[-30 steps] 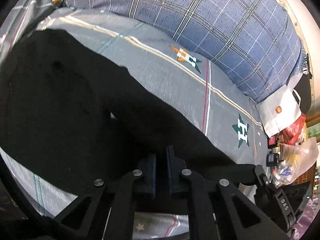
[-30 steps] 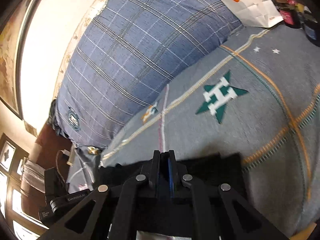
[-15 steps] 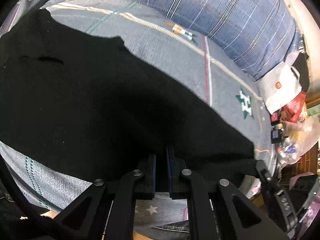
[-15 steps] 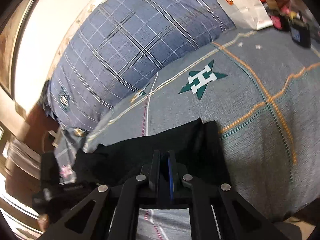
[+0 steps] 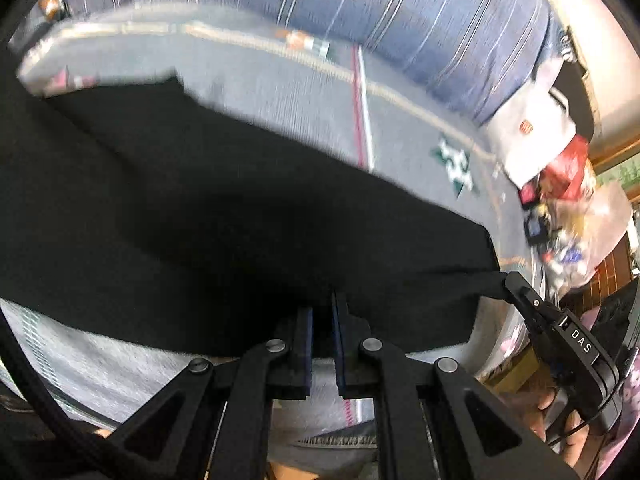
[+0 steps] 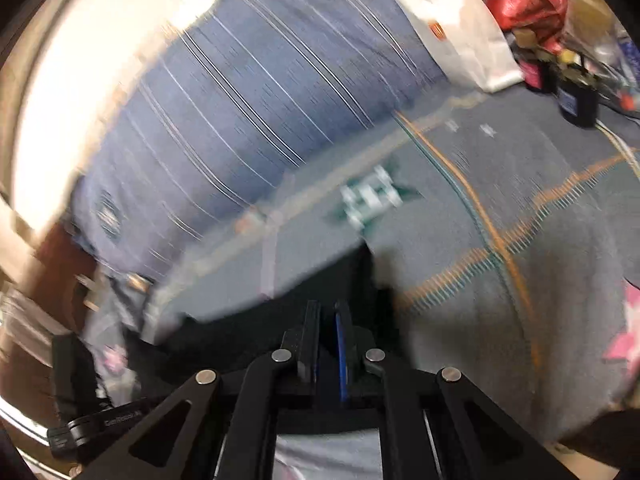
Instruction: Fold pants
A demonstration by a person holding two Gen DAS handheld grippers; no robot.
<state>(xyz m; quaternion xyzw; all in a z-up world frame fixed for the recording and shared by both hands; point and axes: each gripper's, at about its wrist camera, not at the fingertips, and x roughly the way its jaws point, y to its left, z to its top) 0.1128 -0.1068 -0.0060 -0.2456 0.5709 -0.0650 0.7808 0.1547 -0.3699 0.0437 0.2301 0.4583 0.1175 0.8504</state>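
A: Start at the claws. How many, and what do they grip?

B: Two. The left gripper (image 5: pixel 323 312) has its jaws drawn narrow, pinched on the near hem of the black pants (image 5: pixel 208 216). The right gripper (image 6: pixel 328 320) is pinched the same way on a dark fold of the pants (image 6: pixel 280 320) in its own view. In the left wrist view the right gripper (image 5: pixel 520 286) also shows at the pants' right corner, with part of a hand (image 5: pixel 560 420) behind it.

A: Where do the pants lie?

B: One pair, spread wide over the near half of the bed cover (image 5: pixel 288 92), a grey sheet with one green star logo (image 5: pixel 456 164). Their near edge reaches the cover's near edge at the claws; their far edge runs slantwise across the middle.

A: What else can you count?

B: One long blue plaid pillow (image 5: pixel 400 12) along the bed's far edge. One white paper bag (image 5: pixel 536 136) and one red bag (image 5: pixel 568 164) at the far right corner, with a heap of small items beside them that I cannot count.

A: What is hard to read?

B: Both views are smeared by motion, the right one more so. The pants' left part runs out of the left view. The black cloth shows no seams, so I cannot tell waist from leg.

A: Open room?

B: Bare cover lies between the pants' far edge and the pillow, and more to the right in the right wrist view, up to the clutter.
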